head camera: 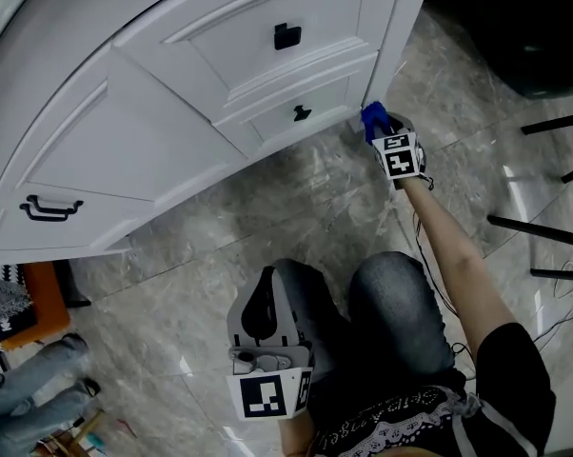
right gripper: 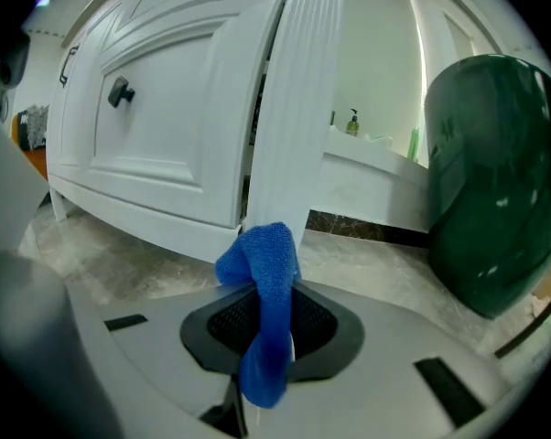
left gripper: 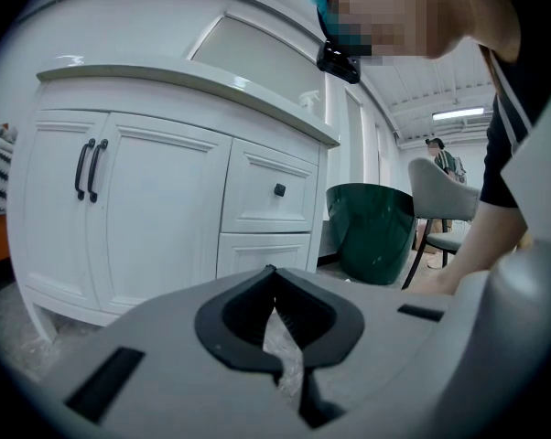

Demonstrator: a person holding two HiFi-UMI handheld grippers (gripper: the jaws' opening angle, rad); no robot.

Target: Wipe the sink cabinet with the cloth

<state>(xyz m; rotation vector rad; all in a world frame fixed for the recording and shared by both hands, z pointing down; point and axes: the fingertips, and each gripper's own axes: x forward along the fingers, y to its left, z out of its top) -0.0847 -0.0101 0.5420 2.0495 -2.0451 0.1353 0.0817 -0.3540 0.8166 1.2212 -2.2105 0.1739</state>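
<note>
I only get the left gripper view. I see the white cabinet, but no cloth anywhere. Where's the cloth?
Observer: The blue cloth is clamped in the jaws of the right gripper.
Operator: Is it on the cabinet?
Observer: Its bunched top looks pressed against the bottom of the cabinet's corner post.
Operator: And where is my gripper?
Observer: The left gripper hangs over the person's knee, well away from the cabinet.

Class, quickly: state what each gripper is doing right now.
Left gripper: closed, empty.
Right gripper: closed on the blue cloth, by the cabinet's corner post.
</note>
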